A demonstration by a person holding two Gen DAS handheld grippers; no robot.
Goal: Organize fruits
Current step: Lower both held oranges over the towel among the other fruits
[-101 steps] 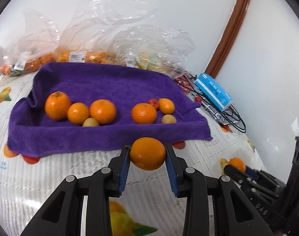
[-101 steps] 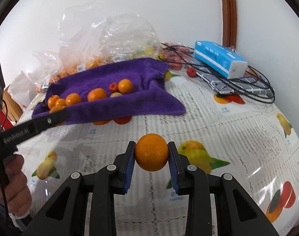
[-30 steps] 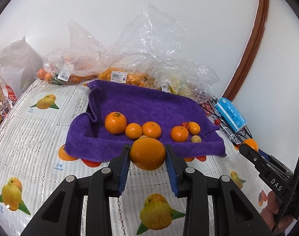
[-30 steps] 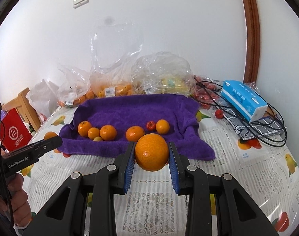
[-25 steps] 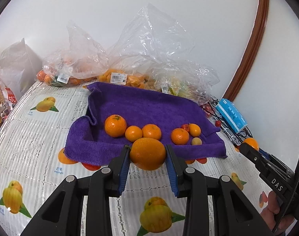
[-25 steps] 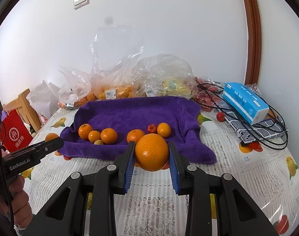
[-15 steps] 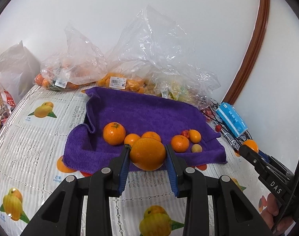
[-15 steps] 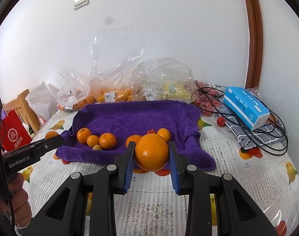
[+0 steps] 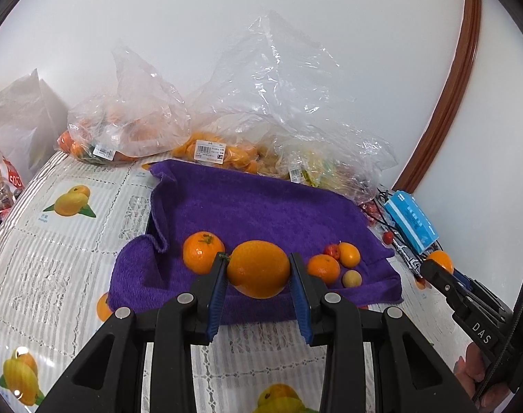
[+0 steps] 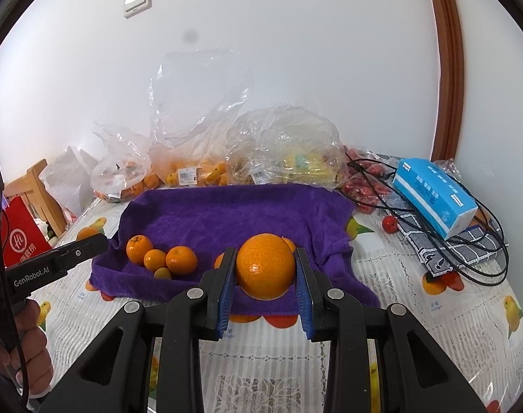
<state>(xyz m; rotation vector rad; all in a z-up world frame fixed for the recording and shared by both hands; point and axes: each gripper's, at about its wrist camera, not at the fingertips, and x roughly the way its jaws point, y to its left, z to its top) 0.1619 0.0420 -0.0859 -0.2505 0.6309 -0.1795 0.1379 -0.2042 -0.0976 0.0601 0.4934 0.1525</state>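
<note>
Oranges fill both grippers: the left gripper [image 9: 258, 272] has its blue pads pressed on a large orange [image 9: 258, 268], and the right gripper [image 10: 265, 270] clamps a second orange [image 10: 265, 266] the same way. Both are held above the fruit-print tablecloth [image 10: 416, 313], just before the near edge of the purple towel [image 9: 261, 206]. On the towel lie smaller mandarins [image 10: 181, 260], a small red fruit [image 9: 331, 250] and a yellowish one [image 9: 352, 278]. Clear plastic bags [image 9: 261, 103] of fruit stand behind it by the wall, a blue tissue pack [image 10: 433, 191] to the right.
</note>
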